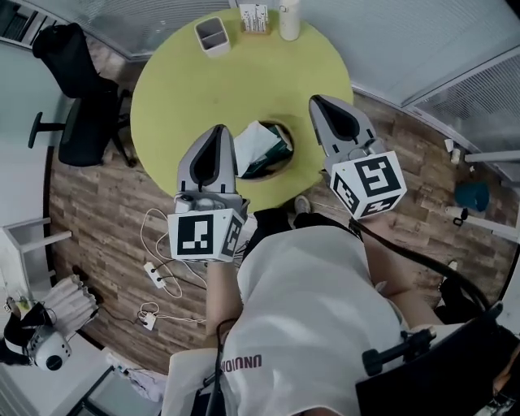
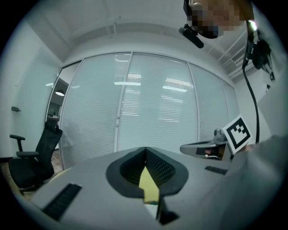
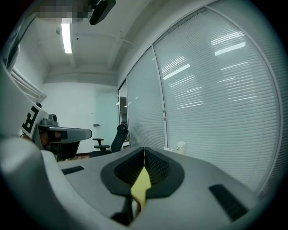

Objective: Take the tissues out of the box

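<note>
The tissue box [image 1: 275, 154] sits at the near edge of the round yellow-green table [image 1: 179, 89], with a white tissue [image 1: 253, 145] standing out of its top. My left gripper [image 1: 220, 127] is shut and hovers just left of the box, its tip level with the tissue. On the box's right side, my right gripper [image 1: 313, 99] is also shut and reaches further over the table. In the left gripper view the jaws [image 2: 145, 148] meet with nothing between them. The right gripper view shows the same of its jaws [image 3: 144, 148]. Neither gripper touches the tissue.
At the table's far edge stand a grey container [image 1: 213, 36], a small holder [image 1: 254, 18] and a white bottle [image 1: 289, 18]. A black office chair [image 1: 77, 106] stands left of the table. Cables and a power strip [image 1: 158, 278] lie on the wooden floor.
</note>
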The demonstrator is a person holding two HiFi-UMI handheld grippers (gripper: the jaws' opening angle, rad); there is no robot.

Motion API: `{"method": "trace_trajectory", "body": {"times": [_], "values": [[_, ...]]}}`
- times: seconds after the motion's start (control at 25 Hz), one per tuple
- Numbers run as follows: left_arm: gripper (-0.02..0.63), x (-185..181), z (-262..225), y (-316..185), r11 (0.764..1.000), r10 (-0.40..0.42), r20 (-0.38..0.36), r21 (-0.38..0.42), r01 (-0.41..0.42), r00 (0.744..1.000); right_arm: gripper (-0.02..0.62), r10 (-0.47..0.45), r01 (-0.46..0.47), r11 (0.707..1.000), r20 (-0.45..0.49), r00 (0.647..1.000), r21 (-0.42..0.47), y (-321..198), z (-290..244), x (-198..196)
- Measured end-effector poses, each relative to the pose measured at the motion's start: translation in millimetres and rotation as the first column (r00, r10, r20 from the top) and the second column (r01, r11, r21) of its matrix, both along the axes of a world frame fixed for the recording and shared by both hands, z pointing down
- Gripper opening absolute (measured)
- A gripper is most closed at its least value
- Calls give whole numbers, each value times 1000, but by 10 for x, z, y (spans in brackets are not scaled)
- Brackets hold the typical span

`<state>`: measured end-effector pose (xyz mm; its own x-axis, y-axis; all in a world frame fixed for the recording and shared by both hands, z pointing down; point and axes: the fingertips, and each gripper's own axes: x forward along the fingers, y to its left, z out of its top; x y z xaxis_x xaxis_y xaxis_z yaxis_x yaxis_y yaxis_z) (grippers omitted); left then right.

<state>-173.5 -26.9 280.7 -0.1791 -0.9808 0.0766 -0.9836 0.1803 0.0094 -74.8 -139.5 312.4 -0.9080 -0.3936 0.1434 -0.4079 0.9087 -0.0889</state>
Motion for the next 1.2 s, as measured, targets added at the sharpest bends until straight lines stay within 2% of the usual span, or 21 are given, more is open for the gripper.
{"method": "trace_trajectory", "body": {"times": [0.2, 0.44, 0.52, 0.64, 0.92, 1.04, 1.2], "values": [[12, -8, 177, -70, 994, 93, -35, -48, -94, 995, 20, 58, -58, 998, -17, 998, -9, 24, 61, 2], [14, -7, 472, -79, 976, 189, -107, -90, -199, 976, 20, 135, -135, 991, -25, 991, -9, 55, 58, 37], [66, 25, 553, -74, 968, 217, -128, -99, -230, 968, 20, 155, -155, 988, -31, 987, -3, 81, 54, 78], [102, 55, 668, -105, 953, 257, -136, -126, -274, 957, 20, 182, -183, 983, -41, 982, -6, 97, 88, 119], [233, 167, 899, -246, 908, 348, -188, -177, -380, 918, 20, 221, -222, 975, -57, 974, -15, 77, 127, 160], [310, 205, 1015, -281, 885, 383, -171, -212, -414, 908, 20, 238, -240, 971, -60, 969, -19, 64, 147, 172], [353, 282, 1160, -338, 848, 430, -160, -265, -459, 888, 20, 251, -253, 967, -62, 966, -28, 28, 170, 196]]}}
